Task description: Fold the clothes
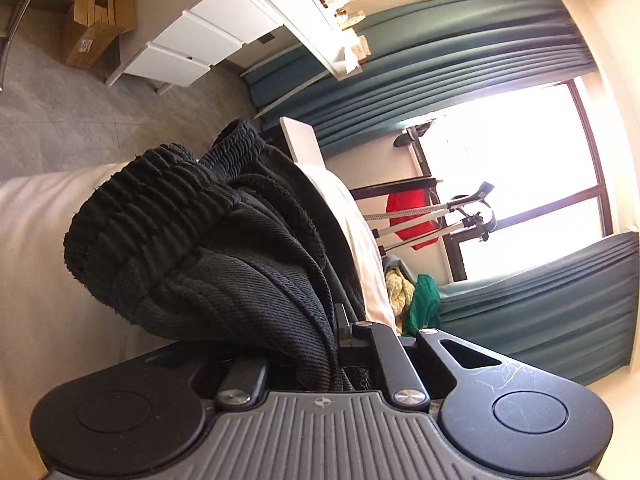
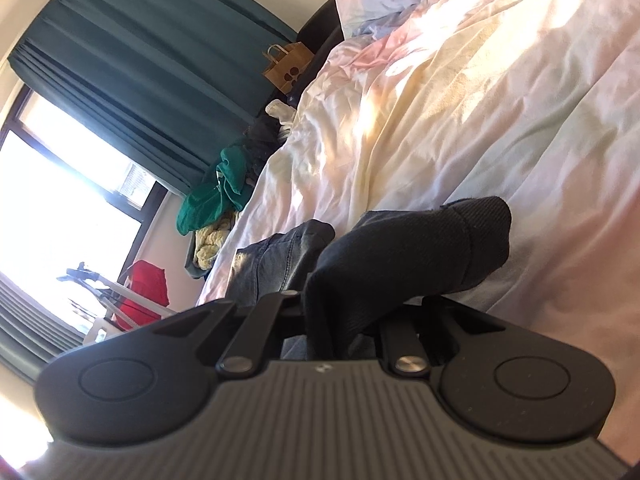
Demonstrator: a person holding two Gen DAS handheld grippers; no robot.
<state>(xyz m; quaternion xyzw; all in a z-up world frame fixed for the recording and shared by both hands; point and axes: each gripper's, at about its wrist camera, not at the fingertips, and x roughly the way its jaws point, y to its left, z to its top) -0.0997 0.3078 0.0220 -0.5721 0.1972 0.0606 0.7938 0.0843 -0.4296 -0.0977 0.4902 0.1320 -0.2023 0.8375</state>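
Left wrist view: the left tongs (image 1: 340, 344) are clamped on a black ribbed-knit garment with an elastic waistband (image 1: 192, 236), whose bunched cloth runs down between the fingers and swells up in front of the lens, held above the pale sheet-covered bed (image 1: 48, 280).

Right wrist view: the right tongs (image 2: 340, 320) are clamped on another part of the same dark cloth, a hemmed end (image 2: 440, 248) jutting out over the bed. A grey denim piece (image 2: 276, 264) lies just behind it. No neat fold shows; judging by the crumpled cloth, folding is at an early stage, with spreading and creasing left to do.
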